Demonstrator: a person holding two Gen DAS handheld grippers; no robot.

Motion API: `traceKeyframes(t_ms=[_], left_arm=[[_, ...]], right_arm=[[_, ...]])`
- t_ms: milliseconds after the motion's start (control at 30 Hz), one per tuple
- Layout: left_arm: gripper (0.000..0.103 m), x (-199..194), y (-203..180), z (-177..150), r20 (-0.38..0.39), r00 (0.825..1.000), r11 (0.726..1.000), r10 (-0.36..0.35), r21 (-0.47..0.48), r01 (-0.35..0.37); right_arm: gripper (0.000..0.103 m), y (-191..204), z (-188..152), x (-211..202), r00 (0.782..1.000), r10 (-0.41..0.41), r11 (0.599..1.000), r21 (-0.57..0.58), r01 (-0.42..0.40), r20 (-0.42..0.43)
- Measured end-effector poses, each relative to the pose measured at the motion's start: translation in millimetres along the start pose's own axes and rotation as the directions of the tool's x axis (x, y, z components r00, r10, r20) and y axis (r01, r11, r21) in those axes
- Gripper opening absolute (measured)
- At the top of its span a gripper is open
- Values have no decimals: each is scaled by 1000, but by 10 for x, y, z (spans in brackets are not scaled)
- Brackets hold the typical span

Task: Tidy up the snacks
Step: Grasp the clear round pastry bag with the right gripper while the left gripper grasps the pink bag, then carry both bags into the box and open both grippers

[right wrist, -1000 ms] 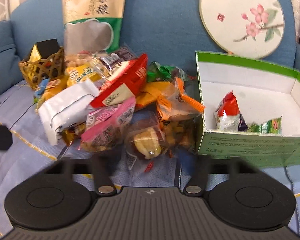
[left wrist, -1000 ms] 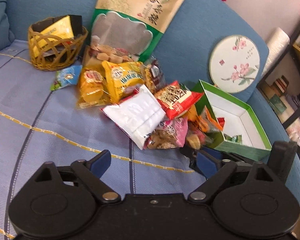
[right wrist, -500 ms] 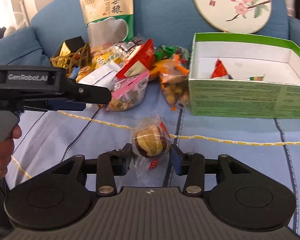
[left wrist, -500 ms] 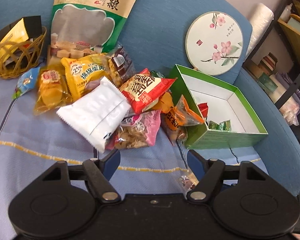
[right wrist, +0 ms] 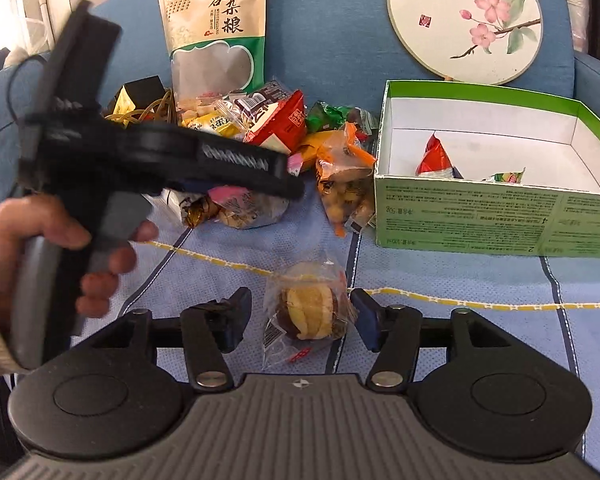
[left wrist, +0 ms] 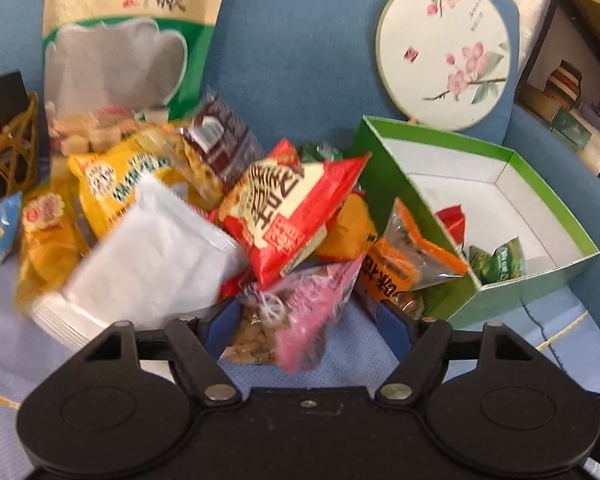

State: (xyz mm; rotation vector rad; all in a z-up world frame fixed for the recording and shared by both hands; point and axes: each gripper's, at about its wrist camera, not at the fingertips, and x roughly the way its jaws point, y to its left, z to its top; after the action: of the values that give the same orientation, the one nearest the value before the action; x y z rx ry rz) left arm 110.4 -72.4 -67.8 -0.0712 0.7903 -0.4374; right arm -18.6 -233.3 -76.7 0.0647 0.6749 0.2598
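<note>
Both jaws spread: right gripper [right wrist: 300, 316] just widened around loose pastry packet [right wrist: 306, 312], left gripper [left wrist: 308, 320] flanking pink packet [left wrist: 296, 316].

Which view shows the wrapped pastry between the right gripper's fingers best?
The right wrist view: the pastry lies on the blue cover, whole and sharp, between the right gripper's open jaws, which have just been opening. The left wrist view does not show it at all.

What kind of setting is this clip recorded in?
Most likely a home living room: a blue sofa with a blue seat cover, a round floral fan against its back, and cluttered shelves beside it.
</note>
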Motion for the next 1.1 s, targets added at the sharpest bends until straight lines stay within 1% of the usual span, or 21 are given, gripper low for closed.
traceKeyframes(t_ms=[67,100,133,200,233,300,333,367,400,433,467,567,633,700,767,800,900,967,1033,1100], left_arm=[[101,-2,42,-2,-1,1000,1000,-12,-14,12],[99,-13,64,4,-4,1000,999,-27,-23,27],[95,-22,77,13,-6,999,999,-38,-31,38],[95,-29,113,26,-9,999,997,-52,-50,52],[97,-19,131,30,-8,998,997,-54,-60,54],[98,4,119,23,-10,999,997,-44,-59,43],[90,18,94,13,-15,1000,999,-26,-34,26],[70,15,69,1,-15,1000,1000,-6,-8,6],[62,6,50,-6,-22,1000,1000,-18,8,18],[55,-31,52,-15,-22,999,1000,-31,4,31],[54,-68,54,-19,-31,999,999,-43,-4,43],[53,-191,43,-70,-45,995,996,-88,-22,87],[52,-278,19,-96,-45,993,993,-113,-38,112],[52,-399,-33,-89,-36,987,987,-158,-50,156],[51,-516,-123,-28,-22,983,982,-184,-39,183],[51,-575,-176,23,-6,979,978,-206,-25,206],[51,-693,-325,218,35,958,958,-286,-14,287],[52,-707,-436,370,55,944,945,-327,-3,327],[52,-673,-544,493,64,934,936,-351,2,352],[52,-595,-661,610,75,929,932,-362,15,362]], right_arm=[[93,16,-1,28,1000,-5,1000,-9,5,-4],[93,24,3,43,1000,-6,1000,-13,6,-6],[94,30,4,52,1000,-5,1000,-15,5,-6],[94,40,2,83,1000,-8,1000,-19,8,-6],[94,50,0,97,1000,-12,1000,-20,11,-8],[93,55,-5,134,1000,-17,1000,-20,16,-9],[79,53,-14,155,1000,-18,1000,-20,17,-15],[79,42,-25,175,999,-16,1000,-14,16,-27],[78,35,-33,162,1000,-11,1000,-2,11,-23],[76,22,-33,142,1000,-5,1000,8,6,-23],[75,15,-29,119,1000,2,1000,12,-2,-26],[74,13,-12,9,1000,14,1000,20,-14,-6],[74,-24,32,-81,1000,16,999,29,-17,25],[74,-76,98,-178,998,10,999,39,-12,59],[74,-142,181,-255,996,-9,999,43,5,93],[74,-191,237,-293,994,-24,999,46,19,111],[74,-358,381,-358,985,-58,997,65,47,163],[74,-455,443,-361,977,-94,994,79,81,189],[74,-552,491,-349,969,-128,990,91,111,210],[75,-648,526,-333,961,-162,985,101,142,225]])
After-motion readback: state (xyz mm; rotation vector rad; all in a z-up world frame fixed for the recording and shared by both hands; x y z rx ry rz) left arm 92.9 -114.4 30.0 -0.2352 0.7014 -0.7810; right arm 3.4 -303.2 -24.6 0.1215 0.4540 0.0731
